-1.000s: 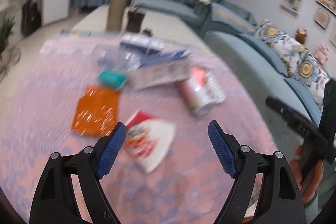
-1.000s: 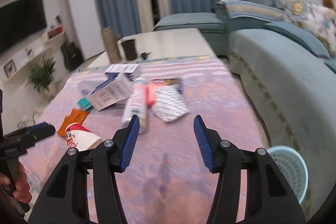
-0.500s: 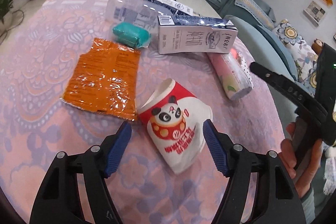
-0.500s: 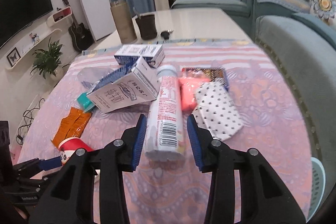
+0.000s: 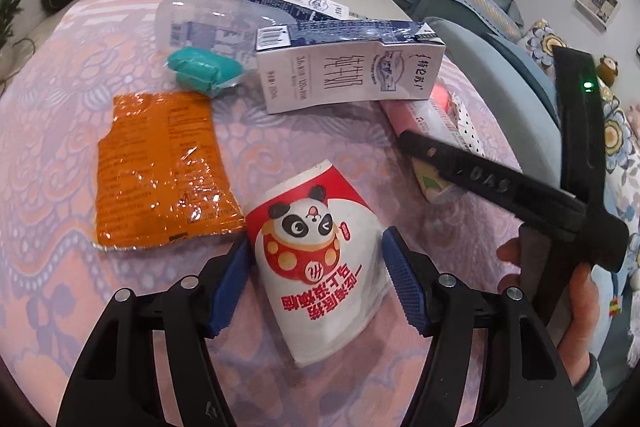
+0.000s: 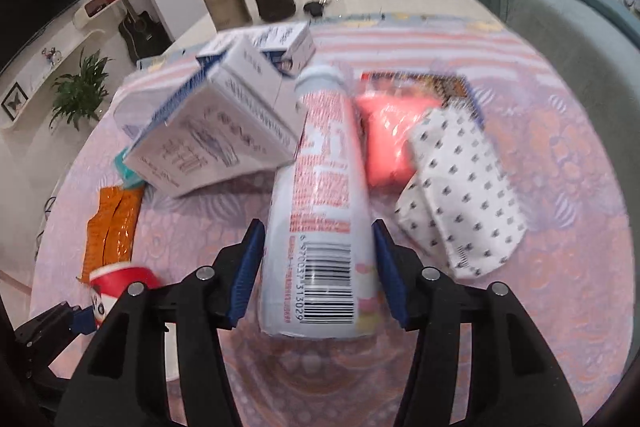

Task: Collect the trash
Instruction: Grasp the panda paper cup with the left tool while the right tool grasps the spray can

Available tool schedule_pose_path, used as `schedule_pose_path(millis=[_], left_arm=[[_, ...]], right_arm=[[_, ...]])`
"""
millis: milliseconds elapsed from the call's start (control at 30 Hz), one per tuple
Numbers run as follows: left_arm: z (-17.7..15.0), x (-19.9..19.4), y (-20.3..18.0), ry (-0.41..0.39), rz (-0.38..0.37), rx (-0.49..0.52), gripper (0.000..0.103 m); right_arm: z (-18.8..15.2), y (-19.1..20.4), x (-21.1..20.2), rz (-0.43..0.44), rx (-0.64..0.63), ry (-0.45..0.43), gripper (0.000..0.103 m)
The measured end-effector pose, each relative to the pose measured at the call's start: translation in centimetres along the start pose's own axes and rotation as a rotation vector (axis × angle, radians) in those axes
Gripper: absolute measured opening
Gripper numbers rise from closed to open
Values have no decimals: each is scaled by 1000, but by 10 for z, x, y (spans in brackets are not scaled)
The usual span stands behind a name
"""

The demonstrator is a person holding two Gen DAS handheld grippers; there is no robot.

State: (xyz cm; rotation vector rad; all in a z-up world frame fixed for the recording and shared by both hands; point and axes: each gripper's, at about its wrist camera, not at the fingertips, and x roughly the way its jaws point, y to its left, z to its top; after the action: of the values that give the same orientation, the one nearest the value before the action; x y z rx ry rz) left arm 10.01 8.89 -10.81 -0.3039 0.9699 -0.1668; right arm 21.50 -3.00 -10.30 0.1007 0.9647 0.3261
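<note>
A flattened red-and-white panda paper cup (image 5: 320, 255) lies on the pink cloth between the fingers of my left gripper (image 5: 316, 283), which is open around it. A pink-and-white bottle (image 6: 324, 223) lies on its side between the fingers of my right gripper (image 6: 318, 275), which is open around its base. The bottle also shows in the left wrist view (image 5: 430, 131), partly behind the right gripper. The cup's edge shows in the right wrist view (image 6: 116, 277).
An orange foil packet (image 5: 160, 167), a teal packet (image 5: 204, 71), a white-and-blue milk carton (image 5: 348, 67), a second carton (image 5: 296, 1), a clear plastic container (image 5: 208, 23), a pink packet (image 6: 388, 135) and a dotted white pouch (image 6: 460, 191) lie on the cloth. Sofa (image 6: 572, 39) at right.
Both grippers have moved forward and down. The left now straddles the panda cup and the right straddles the bottle's base. Both have stayed open.
</note>
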Motion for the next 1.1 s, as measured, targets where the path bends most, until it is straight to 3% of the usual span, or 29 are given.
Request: schedule_pose_path(millis=[233, 533, 700, 867, 933, 1100], left_arm=[[-2, -15, -10, -45, -25, 53, 47], [-19, -48, -26, -90, -72, 125, 47], [-20, -57, -30, -112, -78, 128, 47], [-21, -60, -39, -126, -70, 160, 47], [-21, -62, -42, -132, -67, 172, 47], [-17, -63, -46, -140, -70, 192, 47]], right_arm=[[-20, -8, -39, 0, -2, -60, 47], [-92, -28, -111, -62, -33, -55, 48], [-122, -35, -118, -87, -56, -22, 48], [-118, -39, -107, -53, -26, 21, 52], [-111, -39, -106, -38, -13, 17, 63], [-88, -42, -86, -45, 26, 79, 63]])
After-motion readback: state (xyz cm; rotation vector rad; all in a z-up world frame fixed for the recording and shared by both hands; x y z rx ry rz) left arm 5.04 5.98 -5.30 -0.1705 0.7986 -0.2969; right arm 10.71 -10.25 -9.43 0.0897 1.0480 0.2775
